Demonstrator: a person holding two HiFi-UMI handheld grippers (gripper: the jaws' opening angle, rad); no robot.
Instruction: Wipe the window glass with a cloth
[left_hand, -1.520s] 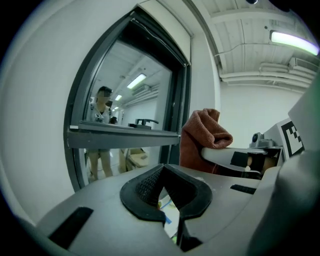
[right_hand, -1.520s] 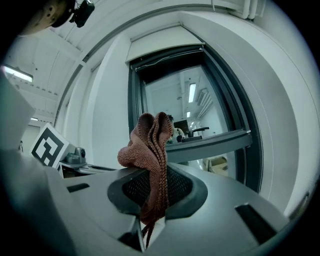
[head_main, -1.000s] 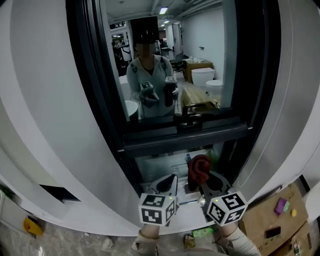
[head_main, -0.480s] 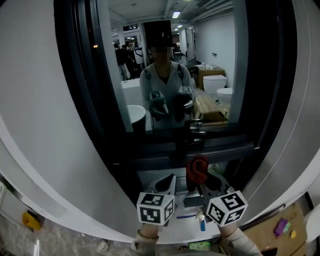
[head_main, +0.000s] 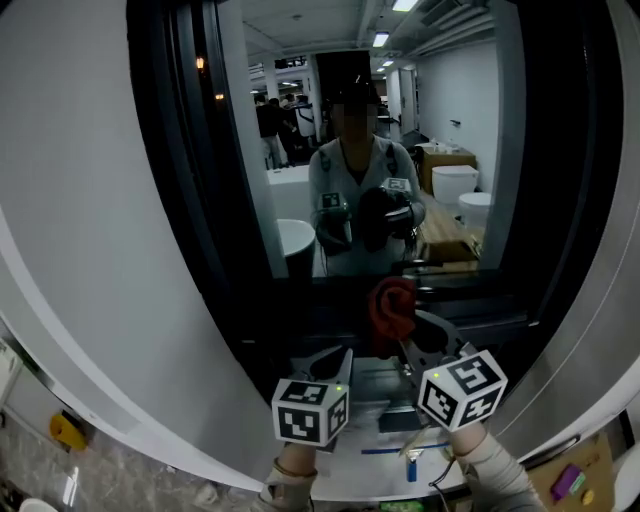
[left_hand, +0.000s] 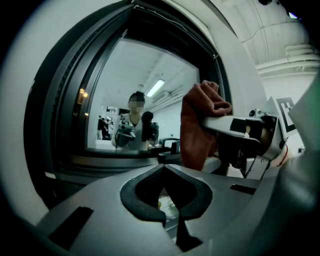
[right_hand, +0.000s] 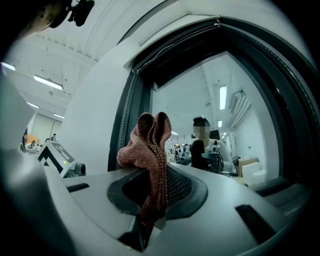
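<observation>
The rust-red knitted cloth (head_main: 393, 312) (right_hand: 150, 150) is bunched upright in the right gripper (head_main: 404, 343) (right_hand: 160, 174), whose 2 jaws are clenched on its lower part. It sits in front of the lower edge of the window glass (head_main: 300, 150); whether it touches the pane cannot be told. The left gripper (head_main: 336, 360) (left_hand: 163, 168), just beside it, has its 2 jaws pressed together with nothing between them. A black window frame (head_main: 170, 160) borders the glass, which reflects the person and both grippers.
</observation>
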